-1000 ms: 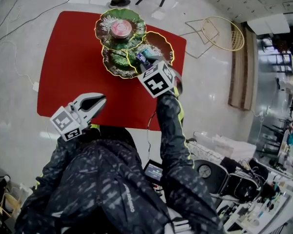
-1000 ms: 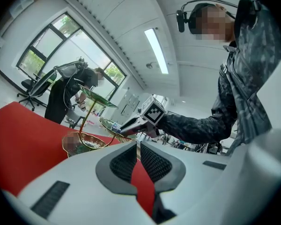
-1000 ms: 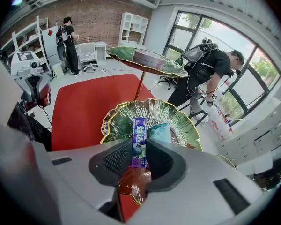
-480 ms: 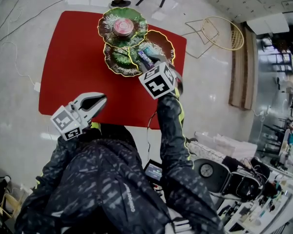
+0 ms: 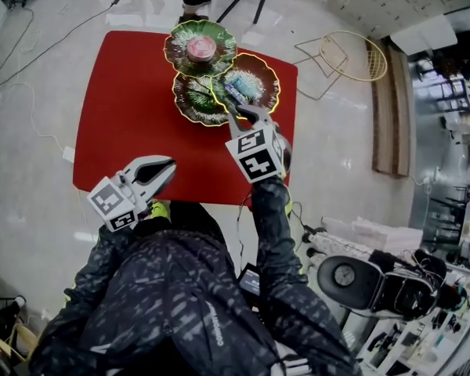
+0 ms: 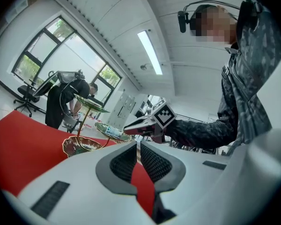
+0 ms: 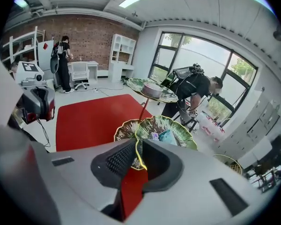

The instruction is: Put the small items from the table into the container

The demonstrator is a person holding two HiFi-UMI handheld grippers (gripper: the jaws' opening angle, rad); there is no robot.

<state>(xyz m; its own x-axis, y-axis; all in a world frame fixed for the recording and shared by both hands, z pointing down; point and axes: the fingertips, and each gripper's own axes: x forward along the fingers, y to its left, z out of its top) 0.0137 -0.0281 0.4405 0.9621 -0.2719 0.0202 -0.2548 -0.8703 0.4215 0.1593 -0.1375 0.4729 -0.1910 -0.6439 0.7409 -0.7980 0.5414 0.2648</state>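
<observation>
Red table (image 5: 125, 116) shows no loose items; several sit in the far-right green dish (image 5: 258, 75), so likely nearly done. Right gripper (image 5: 240, 113) jaws closing, nothing between; left gripper (image 5: 170, 164) pinched together, empty.

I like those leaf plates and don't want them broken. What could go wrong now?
The right hand-held gripper, jaws closing on nothing, sits right at the gold rim of the green leaf-shaped dish. It could snag that rim and tip everything on the thin stem. Then the small packets in that dish, or the pink round tin on the top dish, might slide off.
</observation>
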